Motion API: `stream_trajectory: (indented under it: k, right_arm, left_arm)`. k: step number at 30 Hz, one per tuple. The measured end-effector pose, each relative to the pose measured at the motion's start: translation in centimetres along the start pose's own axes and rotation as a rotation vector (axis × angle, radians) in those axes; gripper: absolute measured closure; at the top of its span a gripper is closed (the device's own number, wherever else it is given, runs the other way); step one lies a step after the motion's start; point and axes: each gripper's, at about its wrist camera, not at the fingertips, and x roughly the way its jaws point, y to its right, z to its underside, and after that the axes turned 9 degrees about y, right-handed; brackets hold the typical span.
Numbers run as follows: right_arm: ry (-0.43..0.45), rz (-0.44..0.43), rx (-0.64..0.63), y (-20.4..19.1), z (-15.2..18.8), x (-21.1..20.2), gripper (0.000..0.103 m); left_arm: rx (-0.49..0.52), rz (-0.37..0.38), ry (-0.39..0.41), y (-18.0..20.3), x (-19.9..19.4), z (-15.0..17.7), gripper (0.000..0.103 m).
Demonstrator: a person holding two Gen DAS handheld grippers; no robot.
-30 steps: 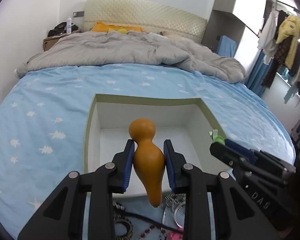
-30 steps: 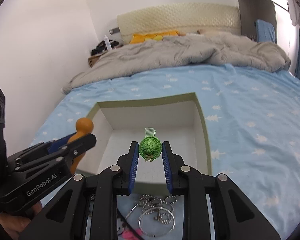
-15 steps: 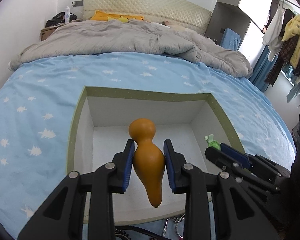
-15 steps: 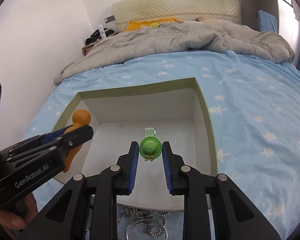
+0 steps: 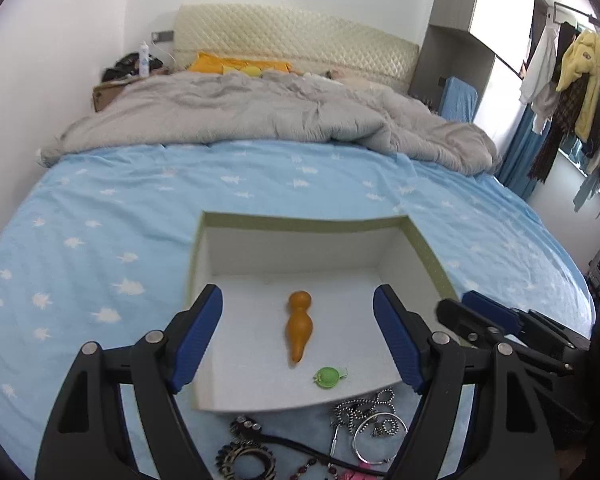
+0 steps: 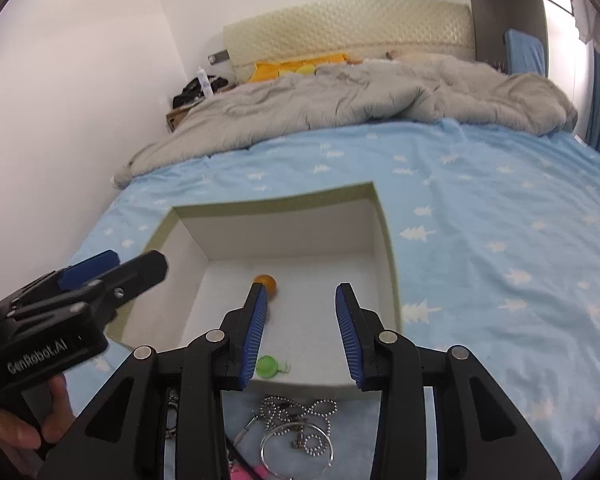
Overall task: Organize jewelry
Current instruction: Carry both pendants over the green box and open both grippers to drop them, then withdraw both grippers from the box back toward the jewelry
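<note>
Both tongs stand released, jaws spread wide with nothing between them: the left tongs and the right tongs each hover over the near edge of one open white box with an olive-green rim, which sits on the blue star-print bed sheet.

Two pieces lie on the box floor. One orange gourd-shaped pendant rests about mid-floor, its narrow tip pointing toward the near wall. One small green hat-shaped clip lies nearer that wall, just to the right of the pendant's tip and apart from it. From the right wrist view the pendant is partly hidden behind the tongs' left finger, and the clip shows close to the near wall.

Outside the box, against its near wall, a loose heap stays on the sheet: one silver ball chain, one plain metal bangle, one dark beaded bracelet, and something pink too cut off to identify.

One grey duvet is bunched on the bed beyond the box.
</note>
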Motion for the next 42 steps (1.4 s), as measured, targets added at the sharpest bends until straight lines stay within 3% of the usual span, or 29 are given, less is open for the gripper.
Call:
stream_trajectory:
  k: [9,22,31,42]
  right_arm:
    - [0.098,-0.013,-0.006,-1.4,-1.5,-7.3,0.069]
    - [0.172,-0.030,-0.014,-2.3,0.2,-14.9,0.069]
    - [0.172,-0.051,-0.025,-2.6,3.9,-16.5,0.069]
    - [0.108,-0.092,-0.010,-1.7,9.0,-15.2,0.069]
  left_arm:
    - [0.005,-0.045,0.089,-0.4,-6.9,-1.3,0.025]
    - [0.009,-0.068,0.128,-0.6,-13.5,1.2,0.025]
    - [-0.006,-0.062,0.093,-1.8,-14.3,5.1,0.025]
    - [-0.028,-0.054,0.021,-2.2,-12.2,9.8,0.025]
